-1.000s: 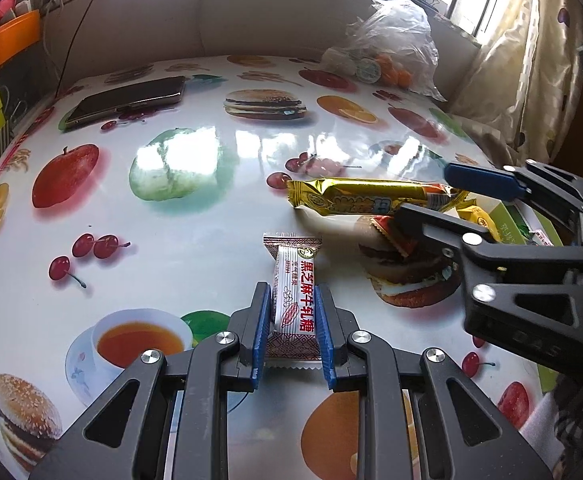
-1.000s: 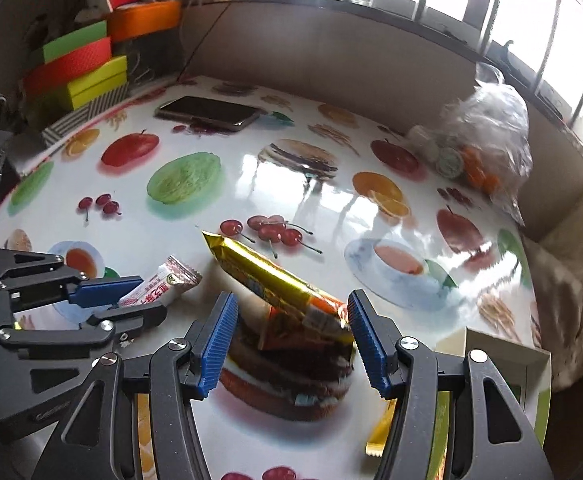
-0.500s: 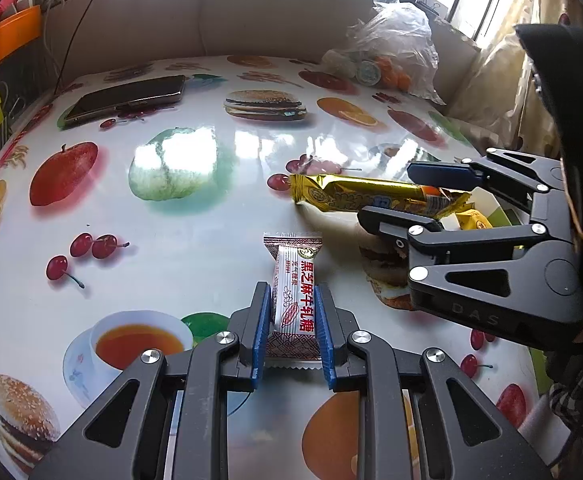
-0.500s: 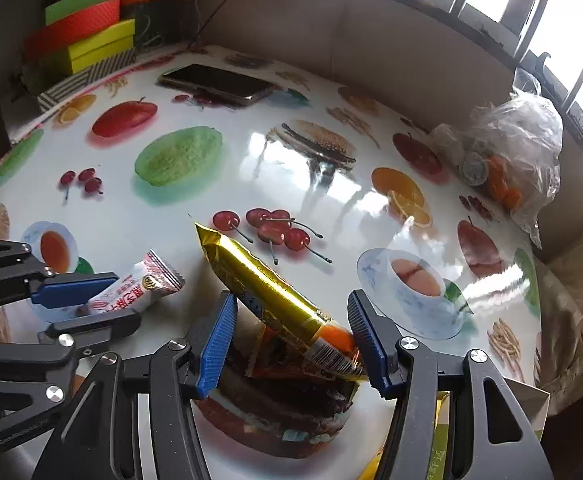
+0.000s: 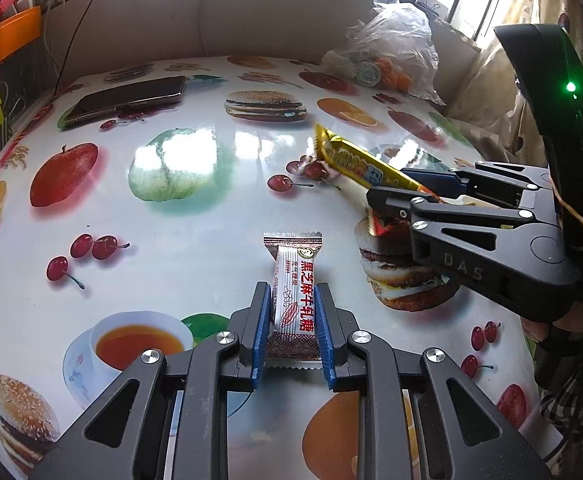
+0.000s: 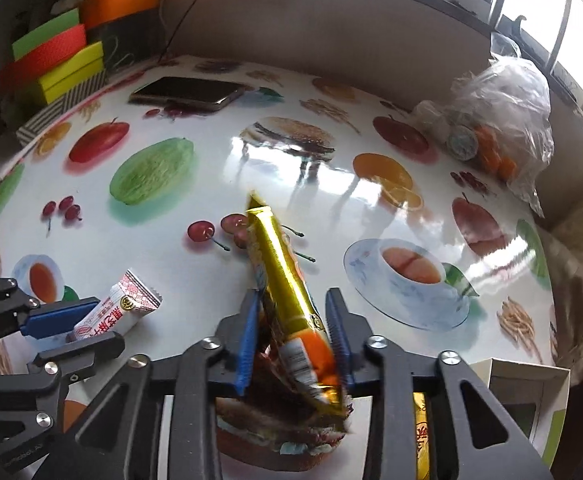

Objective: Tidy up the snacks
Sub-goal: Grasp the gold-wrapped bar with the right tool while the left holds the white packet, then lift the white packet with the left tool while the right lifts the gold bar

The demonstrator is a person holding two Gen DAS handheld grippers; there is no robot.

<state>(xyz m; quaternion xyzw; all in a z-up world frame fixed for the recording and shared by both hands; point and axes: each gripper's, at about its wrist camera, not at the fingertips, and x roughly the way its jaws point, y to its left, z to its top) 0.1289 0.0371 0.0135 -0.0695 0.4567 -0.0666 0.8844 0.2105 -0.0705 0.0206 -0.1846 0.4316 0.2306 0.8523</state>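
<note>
Right wrist view shows the gold snack bar now pinched between the closing jaws of the right gripper, its orange end low between the blue pads and its far tip lifted and swung towards the cherries printed on the table; a second ago those jaws stood wide with the bar lying flat between them. So I judge the pickup is under way and the bar can go next to the white box at the near right, which only this view shows, another gold wrapper just beside it. The left wrist view shows instead the left gripper unchanged, clamped on the white nougat candy at the near middle of the table.
</note>
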